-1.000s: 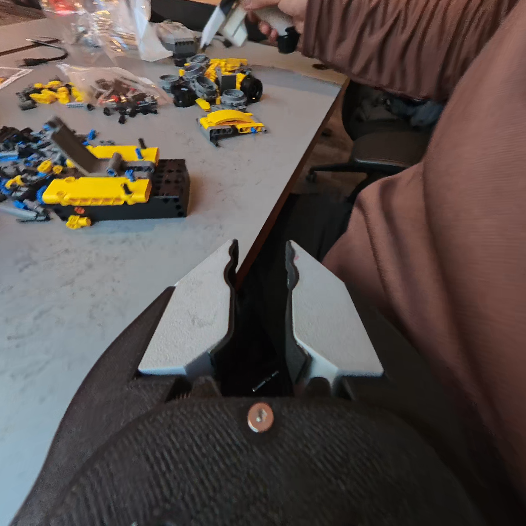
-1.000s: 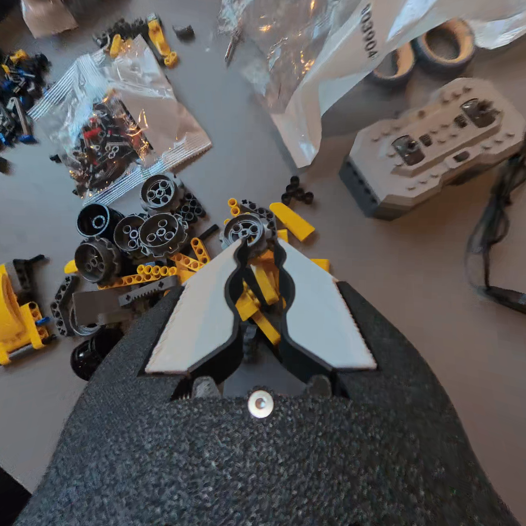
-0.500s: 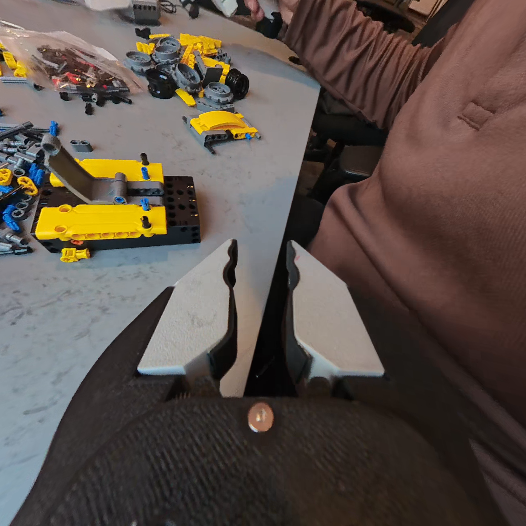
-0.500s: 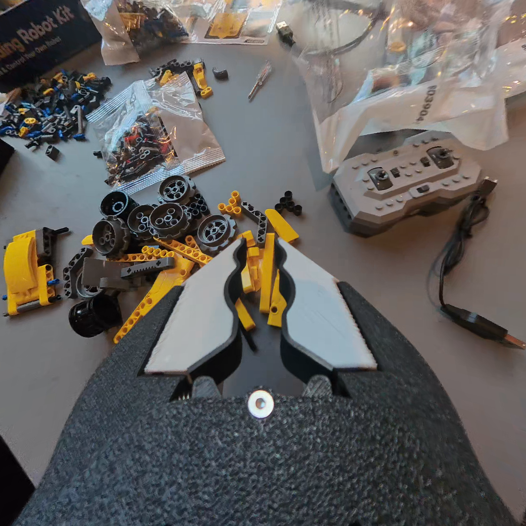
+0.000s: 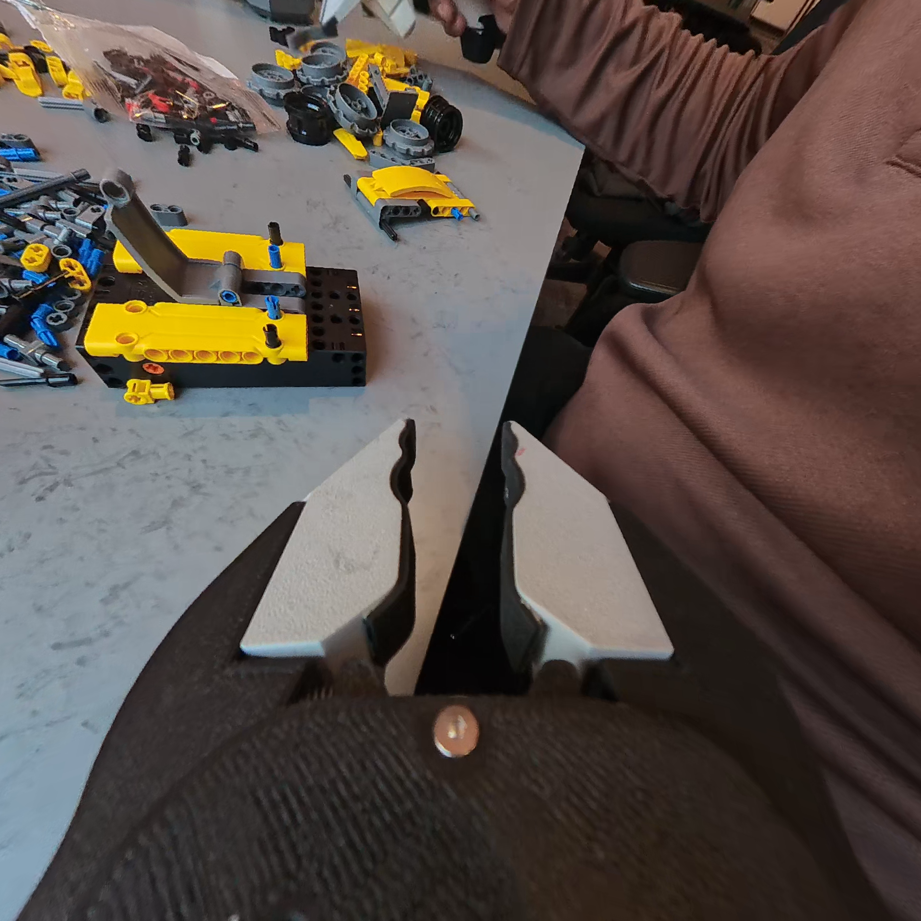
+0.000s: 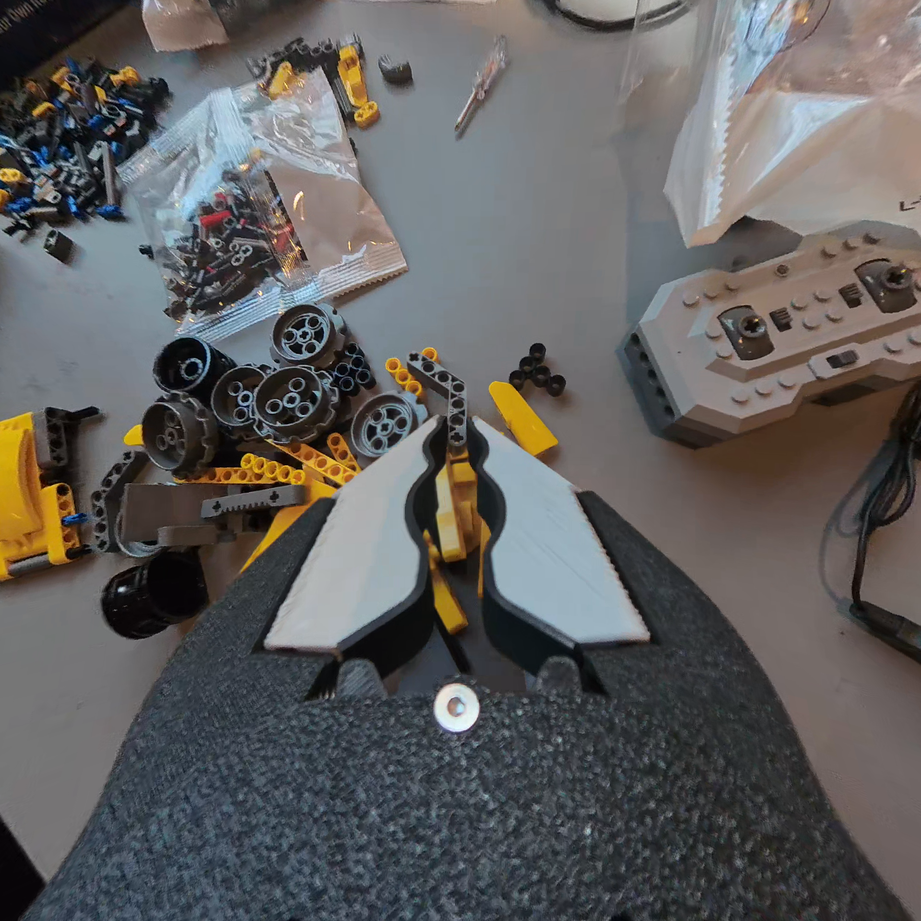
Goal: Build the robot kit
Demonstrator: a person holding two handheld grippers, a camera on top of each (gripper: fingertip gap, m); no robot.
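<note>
My left gripper (image 5: 456, 428) is open and empty, and hangs over the table's right edge (image 5: 538, 299). The nearest thing is a black and yellow brick assembly (image 5: 224, 319) with a grey bent arm, ahead to the left. My right gripper (image 6: 457, 423) is over a pile of grey wheels (image 6: 294, 403) and yellow beams (image 6: 451, 518). Its jaws are pinched on the end of a grey bent beam (image 6: 438, 379). The right gripper also shows small and blurred at the top of the left wrist view (image 5: 349, 15).
A grey studded control box (image 6: 777, 344) and a black cable (image 6: 877, 498) lie to the right of the pile. A clear bag of small parts (image 6: 249, 209) lies behind it. A small yellow assembly (image 5: 413, 192) sits near the edge. A person's brown sleeve (image 5: 747, 349) fills the right. My right fingertips sit around 45 cm from my left ones. It is some 20 cm from my left tips to the small yellow assembly (image 5: 413, 192).
My right gripper has come back down over the pile and narrowed its jaws onto the grey bent beam. My left gripper has shifted left over the table edge and stays open.
</note>
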